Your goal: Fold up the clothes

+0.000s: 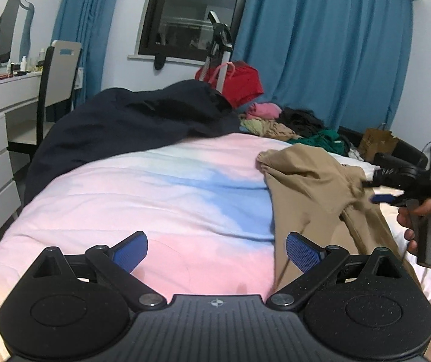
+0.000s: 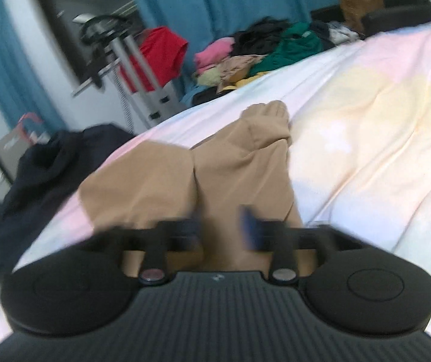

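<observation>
Tan trousers [image 1: 309, 187] lie crumpled on the pastel pink-and-blue bed cover [image 1: 155, 199], at the right of the left wrist view. My left gripper [image 1: 217, 249] is open and empty, low over the cover, just left of the trousers. My right gripper [image 1: 375, 191] is over the trousers' right side, held by a hand. In the blurred right wrist view the trousers [image 2: 215, 169] lie right in front of my right gripper [image 2: 220, 229], whose fingers stand apart over the cloth with nothing between them.
A dark navy garment [image 1: 131, 123] lies heaped at the bed's far left. A pile of mixed clothes [image 1: 288, 123] and a red bag [image 1: 239, 81] sit at the far end. A white desk [image 1: 1, 111] and chair [image 1: 55, 87] stand left.
</observation>
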